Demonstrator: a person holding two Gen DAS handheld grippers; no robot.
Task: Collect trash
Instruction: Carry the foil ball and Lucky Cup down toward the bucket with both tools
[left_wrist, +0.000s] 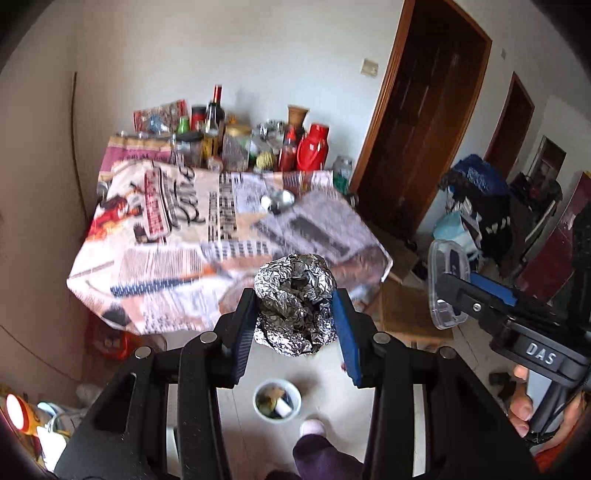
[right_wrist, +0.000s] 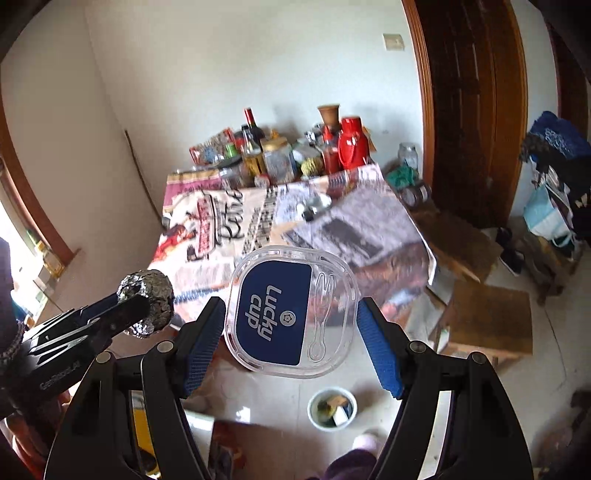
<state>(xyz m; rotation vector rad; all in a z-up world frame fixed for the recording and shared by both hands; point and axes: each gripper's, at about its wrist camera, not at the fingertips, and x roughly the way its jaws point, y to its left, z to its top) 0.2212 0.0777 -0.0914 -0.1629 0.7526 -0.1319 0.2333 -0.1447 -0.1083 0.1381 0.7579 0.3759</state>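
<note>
We held the crumpled foil ball (left_wrist: 295, 304) in the left gripper (left_wrist: 295, 325), jaws at a narrow gap, blue pads pressed on both its sides. The ball's long axis ran up-down in the left wrist view.

We held the clear plastic lid (right_wrist: 291, 312) in the right gripper (right_wrist: 291, 339), jaws wide, closed on its two edges. Its flat face was turned to the camera; the "Lucky cup" lettering ran top to bottom, slightly tilted.

Both loads hung in the air over the pale tiled floor (right_wrist: 480, 398), just short of the table's near edge. Below them stood a small white bin (left_wrist: 277, 404); its contents were hard to make out.

The tablecloth (left_wrist: 177, 236) print was blurred. Bottles and jars (left_wrist: 236, 144) crowded the table's far end by the white wall. A dark wooden door (left_wrist: 424, 110) stood right.
</note>
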